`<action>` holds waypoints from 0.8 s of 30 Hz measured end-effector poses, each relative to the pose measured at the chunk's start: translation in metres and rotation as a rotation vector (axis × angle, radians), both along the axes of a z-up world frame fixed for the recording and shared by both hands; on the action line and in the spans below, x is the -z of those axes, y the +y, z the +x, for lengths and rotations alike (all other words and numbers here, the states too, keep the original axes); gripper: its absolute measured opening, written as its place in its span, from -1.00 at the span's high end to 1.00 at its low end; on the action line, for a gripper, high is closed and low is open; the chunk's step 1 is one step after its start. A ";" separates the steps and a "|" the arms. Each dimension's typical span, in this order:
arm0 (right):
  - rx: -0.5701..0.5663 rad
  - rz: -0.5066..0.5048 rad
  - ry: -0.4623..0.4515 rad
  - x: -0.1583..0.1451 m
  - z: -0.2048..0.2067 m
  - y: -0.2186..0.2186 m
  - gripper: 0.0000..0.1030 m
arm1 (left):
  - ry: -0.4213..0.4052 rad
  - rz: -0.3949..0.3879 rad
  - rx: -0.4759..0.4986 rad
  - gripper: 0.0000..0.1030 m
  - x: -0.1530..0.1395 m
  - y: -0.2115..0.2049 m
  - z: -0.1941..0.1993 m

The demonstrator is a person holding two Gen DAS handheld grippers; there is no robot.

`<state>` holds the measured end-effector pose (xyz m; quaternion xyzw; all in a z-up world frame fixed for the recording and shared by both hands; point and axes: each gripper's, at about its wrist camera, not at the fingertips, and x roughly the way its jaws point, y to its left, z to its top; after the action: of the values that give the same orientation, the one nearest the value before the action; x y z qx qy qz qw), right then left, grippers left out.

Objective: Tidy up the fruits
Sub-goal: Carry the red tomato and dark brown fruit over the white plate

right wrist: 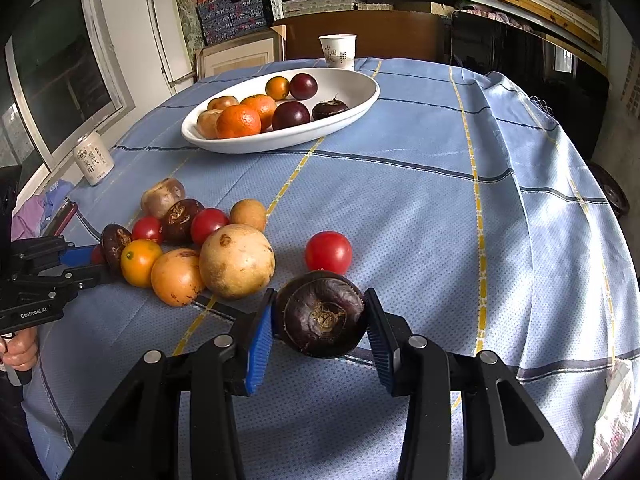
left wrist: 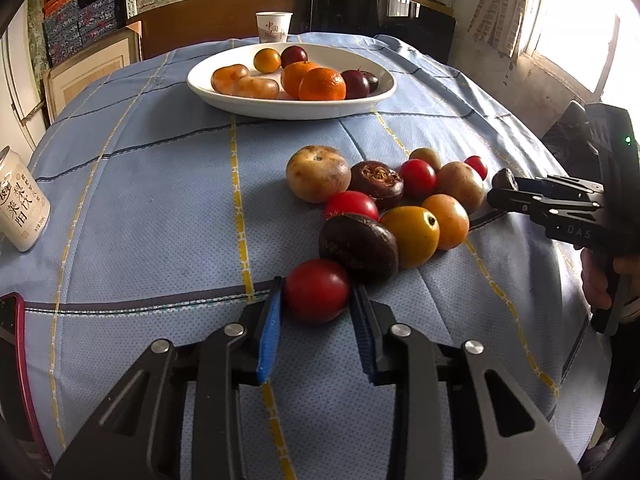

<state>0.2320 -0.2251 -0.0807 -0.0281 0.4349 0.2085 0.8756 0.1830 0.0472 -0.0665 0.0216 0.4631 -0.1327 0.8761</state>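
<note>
The left gripper clamped a red tomato and the right gripper a dark fruit, the white bowl lying straight ahead, well beyond both.

Left wrist view: low over near table edge, faces far edge, close on fruit pile. Right wrist view: low from pile's right side, faces far-left. Both share pile, white dish, paper cup.
</note>
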 end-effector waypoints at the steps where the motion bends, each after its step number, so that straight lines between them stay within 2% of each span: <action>1: 0.001 0.003 -0.001 0.000 0.000 0.000 0.14 | -0.001 -0.004 -0.001 0.37 -0.001 0.001 0.000; 8: 0.001 0.035 -0.012 -0.004 0.000 -0.004 0.15 | -0.015 -0.041 -0.016 0.37 -0.005 0.007 -0.001; 17: -0.051 0.082 -0.109 -0.020 -0.012 0.001 0.15 | -0.091 -0.065 -0.050 0.37 -0.018 0.011 -0.006; 20: -0.112 0.194 -0.054 -0.024 -0.005 0.006 0.15 | -0.102 -0.077 -0.055 0.37 -0.022 0.011 0.003; 24: -0.115 0.157 -0.088 -0.042 0.014 0.033 0.15 | -0.123 -0.065 -0.072 0.37 -0.037 0.009 0.036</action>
<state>0.2460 -0.1920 -0.0390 0.0068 0.3761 0.2904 0.8799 0.2194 0.0562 -0.0296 -0.0154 0.4043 -0.1146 0.9073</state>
